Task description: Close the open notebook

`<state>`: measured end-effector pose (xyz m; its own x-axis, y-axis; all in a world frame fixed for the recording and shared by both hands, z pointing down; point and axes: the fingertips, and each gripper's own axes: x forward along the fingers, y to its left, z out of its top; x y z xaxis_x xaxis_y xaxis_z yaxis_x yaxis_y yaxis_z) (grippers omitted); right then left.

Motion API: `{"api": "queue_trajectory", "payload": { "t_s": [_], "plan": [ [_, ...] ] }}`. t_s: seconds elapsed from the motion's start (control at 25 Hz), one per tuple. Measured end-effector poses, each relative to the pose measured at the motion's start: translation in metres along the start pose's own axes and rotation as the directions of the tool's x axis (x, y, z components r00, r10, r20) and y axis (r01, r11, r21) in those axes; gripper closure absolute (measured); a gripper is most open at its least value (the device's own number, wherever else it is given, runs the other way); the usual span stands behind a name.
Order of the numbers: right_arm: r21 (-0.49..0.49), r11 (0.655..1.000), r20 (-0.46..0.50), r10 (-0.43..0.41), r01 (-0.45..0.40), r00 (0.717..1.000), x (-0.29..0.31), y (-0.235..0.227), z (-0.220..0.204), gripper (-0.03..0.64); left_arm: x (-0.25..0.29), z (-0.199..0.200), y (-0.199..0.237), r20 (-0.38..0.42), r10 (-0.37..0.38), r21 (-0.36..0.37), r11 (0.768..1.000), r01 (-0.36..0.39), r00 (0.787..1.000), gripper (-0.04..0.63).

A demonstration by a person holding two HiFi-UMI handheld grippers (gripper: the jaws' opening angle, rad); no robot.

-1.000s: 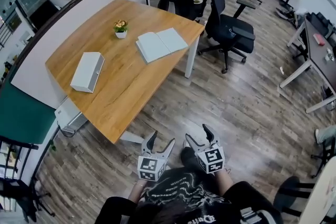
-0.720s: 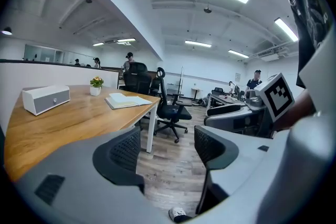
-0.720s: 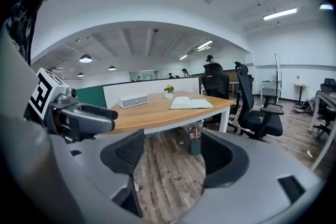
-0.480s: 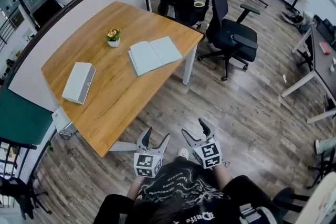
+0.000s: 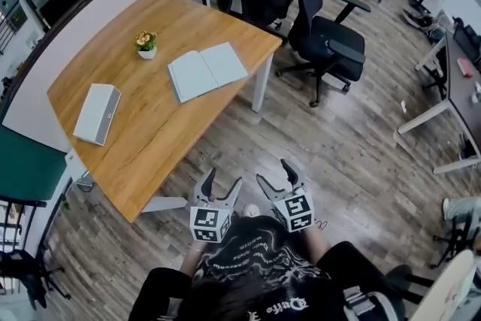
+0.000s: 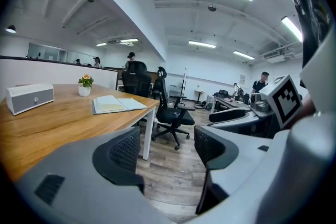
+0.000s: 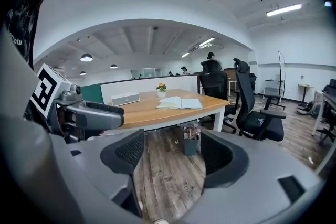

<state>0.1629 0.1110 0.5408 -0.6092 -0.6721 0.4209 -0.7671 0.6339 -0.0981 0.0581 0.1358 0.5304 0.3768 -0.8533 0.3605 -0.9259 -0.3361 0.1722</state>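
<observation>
Both jaw pairs spread and empty, notebook well ahead.
It lies open on the desk, ahead-left, spine roughly toward the person; left gripper nearer than right gripper.

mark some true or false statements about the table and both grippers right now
1. The notebook lies open on the wooden table. True.
2. The left gripper is shut on the notebook. False: its jaws stand apart and empty, over the floor and short of the table.
3. The potted flower stands on the notebook's pages. False: it stands on the table beside the notebook, apart from it.
4. The right gripper is open and holds nothing. True.
5. A white box lies on the table, apart from the notebook. True.
</observation>
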Motion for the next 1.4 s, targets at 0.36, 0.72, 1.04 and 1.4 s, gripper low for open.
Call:
{"api": "queue_trajectory", "payload": {
  "t_s": [0.36, 0.72, 1.04, 1.4],
  "plan": [
    [0.034, 0.999, -0.028, -0.029, 0.030, 0.999, 0.026, -0.018, -0.002, 0.293, 0.037, 0.007, 0.024, -0.011, -0.007, 0.010, 1.000, 0.008, 1.000, 0.265],
    [0.080, 0.994, -0.030, -0.078, 0.080, 0.997, 0.095, -0.051, 0.034, 0.293, 0.098, 0.043, 0.086, -0.022, -0.017, 0.041, 0.999, 0.018, 1.000, 0.265],
    [0.102, 0.987, -0.038, -0.123, 0.126, 0.992, 0.166, -0.077, 0.068, 0.293, 0.159, 0.074, 0.143, -0.033, -0.050, 0.055, 0.997, 0.052, 0.998, 0.265],
    [0.141, 0.977, -0.074, -0.150, 0.159, 0.986, 0.212, -0.083, 0.080, 0.293, 0.193, 0.090, 0.177, -0.063, -0.098, 0.070, 0.992, 0.102, 0.993, 0.265]
  ]
}}
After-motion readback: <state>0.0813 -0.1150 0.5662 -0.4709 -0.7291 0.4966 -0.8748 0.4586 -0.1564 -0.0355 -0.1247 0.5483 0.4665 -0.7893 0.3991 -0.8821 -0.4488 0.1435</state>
